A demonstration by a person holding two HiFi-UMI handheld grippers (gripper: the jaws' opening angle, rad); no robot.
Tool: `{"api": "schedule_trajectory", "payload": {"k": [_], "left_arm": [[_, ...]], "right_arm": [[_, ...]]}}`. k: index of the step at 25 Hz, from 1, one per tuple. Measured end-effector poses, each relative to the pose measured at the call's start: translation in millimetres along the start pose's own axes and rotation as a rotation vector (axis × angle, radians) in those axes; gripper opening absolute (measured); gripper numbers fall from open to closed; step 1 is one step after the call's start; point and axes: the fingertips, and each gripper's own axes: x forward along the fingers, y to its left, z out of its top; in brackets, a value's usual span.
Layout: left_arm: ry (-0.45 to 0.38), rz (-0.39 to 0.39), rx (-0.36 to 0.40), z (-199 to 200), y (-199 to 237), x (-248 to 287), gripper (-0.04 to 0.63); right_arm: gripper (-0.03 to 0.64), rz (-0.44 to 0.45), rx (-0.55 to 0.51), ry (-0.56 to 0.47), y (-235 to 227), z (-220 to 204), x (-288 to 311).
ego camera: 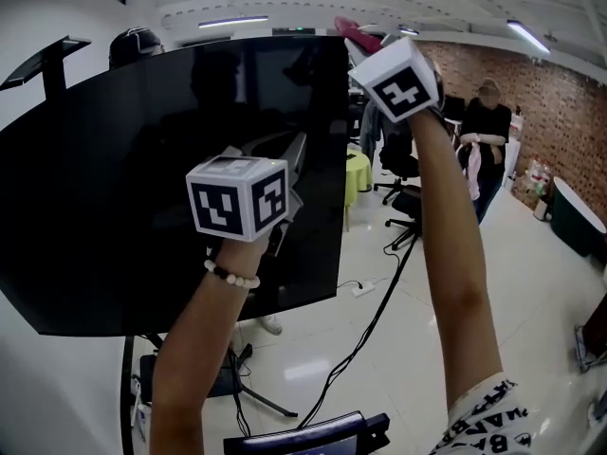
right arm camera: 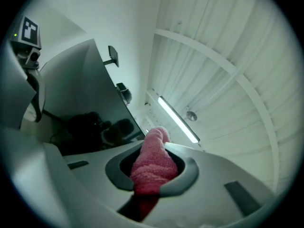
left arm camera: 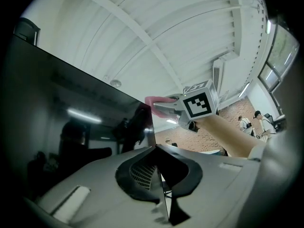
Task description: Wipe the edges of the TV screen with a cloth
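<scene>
A large black TV screen (ego camera: 142,178) stands on a floor stand. Its right edge (left arm camera: 154,122) runs upward from between the jaws in the left gripper view. My left gripper (left arm camera: 160,175) is shut on that edge partway up, with its marker cube (ego camera: 237,197) in front of the screen. My right gripper (ego camera: 365,44) is raised to the TV's top right corner and is shut on a pink cloth (ego camera: 355,32). The cloth (right arm camera: 153,163) bulges out between the jaws, and the dark screen (right arm camera: 90,103) lies to its left. In the left gripper view the cloth (left arm camera: 153,101) rests at the screen's upper corner.
A person (ego camera: 488,121) stands by the brick wall at the back right, near office chairs (ego camera: 403,173) and a yellow-green table (ego camera: 357,173). Cables (ego camera: 365,335) trail over the white floor from the stand's legs (ego camera: 261,401). A dark bin (ego camera: 577,218) sits far right.
</scene>
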Motion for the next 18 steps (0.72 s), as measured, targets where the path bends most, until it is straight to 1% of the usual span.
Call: {"api": "schedule_trajectory", "payload": {"k": [1, 5, 6, 9, 12, 15, 18], "left_arm": [[-0.002, -0.001, 0.002, 3.7, 0.6, -0.4, -0.002], [0.006, -0.008, -0.007, 18.8, 9.8, 1.1, -0.002], [0.011, -0.011, -0.013, 21.5, 12.4, 0.8, -0.002], [0.018, -0.008, -0.010, 27.5, 18.7, -5.6, -0.002], [0.010, -0.009, -0.036, 32.0, 23.5, -12.9, -0.002], [0.015, 0.009, -0.042, 33.4, 32.7, -18.3, -0.002], [0.027, 0.037, -0.025, 35.6, 47.0, -24.6, -0.002]], "right_arm": [[0.061, 0.022, -0.046, 0.018, 2.4, 0.1, 0.0], [0.061, 0.045, -0.243, 0.060, 5.8, 4.2, 1.7], [0.061, 0.071, -0.281, 0.077, 6.4, 3.4, 3.6], [0.061, 0.194, -0.370, 0.141, 12.6, -1.7, 11.1], [0.061, 0.279, -0.468, 0.126, 20.8, 14.7, 15.7], [0.063, 0.341, -0.517, 0.110, 36.4, 28.0, 16.7], [0.061, 0.363, -0.486, 0.110, 46.3, 37.2, 21.7]]}}
